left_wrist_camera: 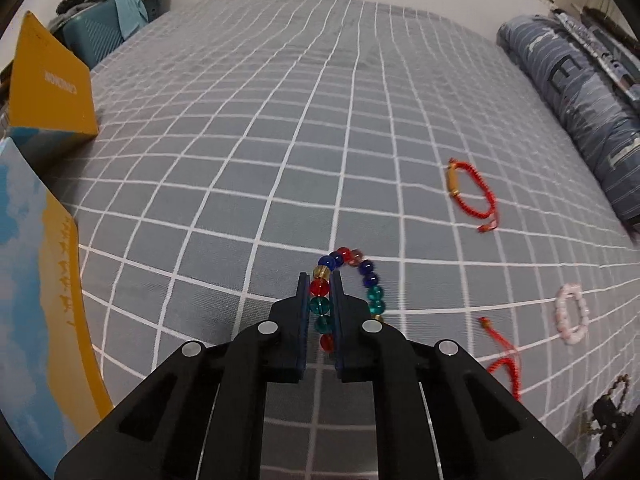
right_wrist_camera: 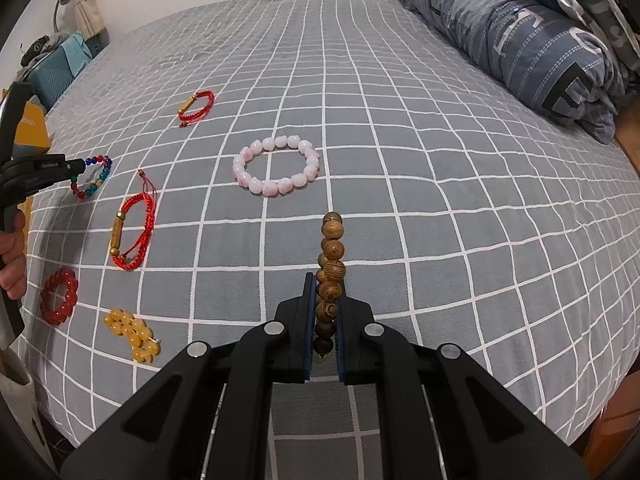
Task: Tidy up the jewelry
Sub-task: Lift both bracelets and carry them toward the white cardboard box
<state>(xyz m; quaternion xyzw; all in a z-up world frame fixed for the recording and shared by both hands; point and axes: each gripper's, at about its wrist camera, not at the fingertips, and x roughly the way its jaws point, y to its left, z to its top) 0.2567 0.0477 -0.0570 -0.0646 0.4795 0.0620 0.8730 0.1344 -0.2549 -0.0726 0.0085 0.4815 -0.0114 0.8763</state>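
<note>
Grey/white grid bedsheet; pink bracelet.

- Bed carried all the jewelry; folded quilt lay along its far right edge.
- Right tongs sat at near middle, clamped on wooden bead bracelet, which stuck out forward of them.
- Pale bead bracelet lay beyond that, slightly left.
- Cord bracelet lay farther back and left; second cord bracelet nearer, left of the wooden one.
- Round bead bracelet and heaped bead bracelet lay at near left, side by side.
- Left tongs at far left edge, closed on mixed bead bracelet.
- Boxes stood left of the bed.
</note>
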